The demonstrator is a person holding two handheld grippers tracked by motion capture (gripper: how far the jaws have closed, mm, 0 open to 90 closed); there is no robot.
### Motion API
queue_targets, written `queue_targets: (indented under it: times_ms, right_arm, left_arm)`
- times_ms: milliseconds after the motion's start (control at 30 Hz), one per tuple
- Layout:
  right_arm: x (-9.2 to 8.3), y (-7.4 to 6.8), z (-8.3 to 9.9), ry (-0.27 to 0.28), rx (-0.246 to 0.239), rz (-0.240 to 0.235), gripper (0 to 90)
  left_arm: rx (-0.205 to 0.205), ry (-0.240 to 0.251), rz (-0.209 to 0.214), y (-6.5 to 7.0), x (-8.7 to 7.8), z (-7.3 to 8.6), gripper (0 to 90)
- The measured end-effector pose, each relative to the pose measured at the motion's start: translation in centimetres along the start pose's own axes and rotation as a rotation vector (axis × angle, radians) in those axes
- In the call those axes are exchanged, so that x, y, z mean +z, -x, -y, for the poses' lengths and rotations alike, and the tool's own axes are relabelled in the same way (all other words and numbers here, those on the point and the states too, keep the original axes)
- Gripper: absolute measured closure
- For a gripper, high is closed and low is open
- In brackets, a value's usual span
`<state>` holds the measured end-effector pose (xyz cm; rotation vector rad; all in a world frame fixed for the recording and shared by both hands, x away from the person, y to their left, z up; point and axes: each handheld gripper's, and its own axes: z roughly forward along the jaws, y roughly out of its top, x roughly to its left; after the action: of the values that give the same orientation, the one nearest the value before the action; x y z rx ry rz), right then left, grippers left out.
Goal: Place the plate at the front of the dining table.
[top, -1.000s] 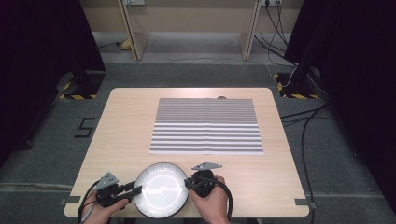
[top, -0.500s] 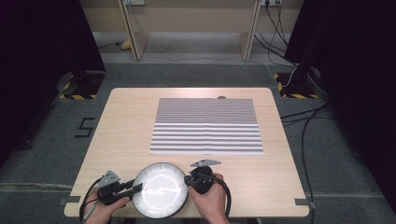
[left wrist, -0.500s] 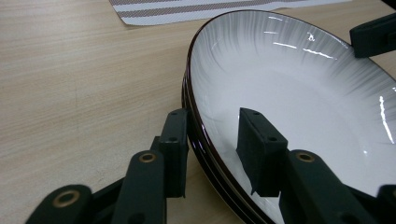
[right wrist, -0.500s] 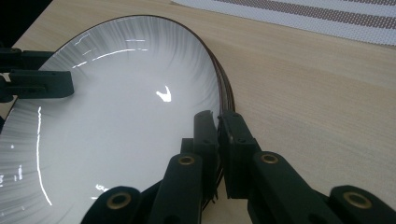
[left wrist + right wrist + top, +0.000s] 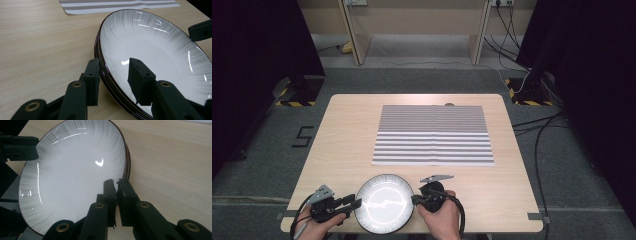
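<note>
- Right gripper (image 5: pixel 116 185): jaws closed almost together on the near right rim of the plate (image 5: pixel 384 202), one pad inside the bowl, one outside. Grip reads firm in the right gripper view.
- Left gripper (image 5: pixel 113 81): jaws about half open and straddling the opposite rim, outer pad beside the rim's edge, inner pad standing off the white glaze. They have just opened a little further, rim between them, not pinched. So I have the plate on one side only.
- Plate position: near edge of the table (image 5: pixel 342 135), between my two hands, well short of the striped mat (image 5: pixel 433 135). It seems tipped up slightly on my right side; I cannot be sure.
- Judgement on the step: I take it as a two-sided lift of the plate. To do it well I should close the left jaws on the rim until both pads bite, matching the right side's depth, before raising anything.
- Lift both hands together and level; the glaze looks slick, so a lopsided pull could let the rim slide out.
- The rim edge shows several stacked lines in both gripper views; whether that is one ridged plate or more, I cannot tell.
- Count: plates, one seen from above; striped mats, one; grippers, two; table, one.
</note>
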<state>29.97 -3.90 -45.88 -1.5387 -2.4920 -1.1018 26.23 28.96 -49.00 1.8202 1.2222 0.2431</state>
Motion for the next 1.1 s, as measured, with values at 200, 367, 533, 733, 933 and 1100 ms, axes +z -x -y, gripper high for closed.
queue_targets:
  times_ms: [200, 367, 533, 733, 933, 1100]
  right_arm:
    - [0.1, -0.1, -0.2, -0.018, 0.004, -0.016, 89.0]
    - [0.5, -0.5, -0.4, -0.024, 0.000, -0.016, 89.0]
    - [1.0, -0.3, -0.4, -0.018, 0.032, -0.035, 82.8]
    - [1.6, 0.0, -0.5, -0.007, 0.079, -0.039, 82.5]
    - [2.6, -0.1, -0.4, -0.031, 0.128, -0.061, 81.2]
    - [2.8, 0.1, -0.4, -0.003, 0.132, -0.060, 81.8]
  left_arm:
    - [-0.029, -0.026, 0.004, 0.0, 0.3, 0.2, 64.5]
    - [-0.048, -0.031, -0.003, -0.1, 0.3, 0.1, 64.7]
    - [-0.063, -0.032, -0.004, -0.4, 0.2, -0.1, 65.9]
    - [-0.072, -0.036, -0.019, -0.2, 0.3, -0.1, 67.5]
    - [-0.100, -0.024, -0.004, -0.5, 0.0, -0.1, 68.9]
    - [-0.111, -0.011, -0.006, -0.3, 0.1, 0.2, 68.6]
